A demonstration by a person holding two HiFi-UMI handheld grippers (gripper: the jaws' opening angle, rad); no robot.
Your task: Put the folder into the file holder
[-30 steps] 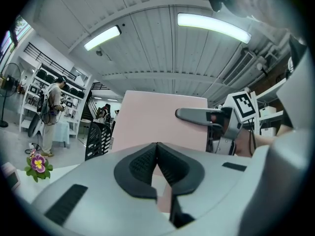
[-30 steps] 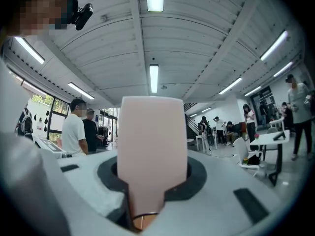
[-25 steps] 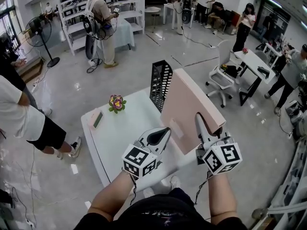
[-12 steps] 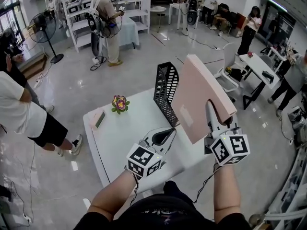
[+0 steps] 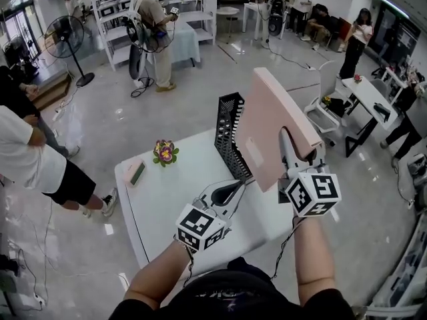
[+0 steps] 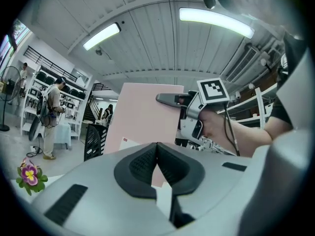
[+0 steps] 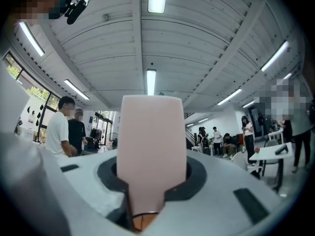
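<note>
The right claw (image 5: 288, 143) is clenched on a pink folder (image 5: 267, 122), its jaws standing partly apart with the folder's edge filling the gap between them. In the right gripper view the pads press on both faces of the pink board. The folder stands on edge, tilted, lifted clear of the white surface (image 5: 163, 195), one jaw lying along its near face and the other hidden behind it.

The left claw (image 5: 240, 187) is fully closed and empty; in the left gripper view its two dark pads meet with nothing between them. It points level over the surface, its tips just beside the folder's lower corner and near the foot of the file holder (image 5: 229, 127).

The file holder is a black mesh rack standing upright at the far edge of the surface. The folder is just to its right and partly in front of it; whether they touch cannot be told.

A small potted flower (image 5: 163, 151) sits further left on the surface, well apart from both claws.
</note>
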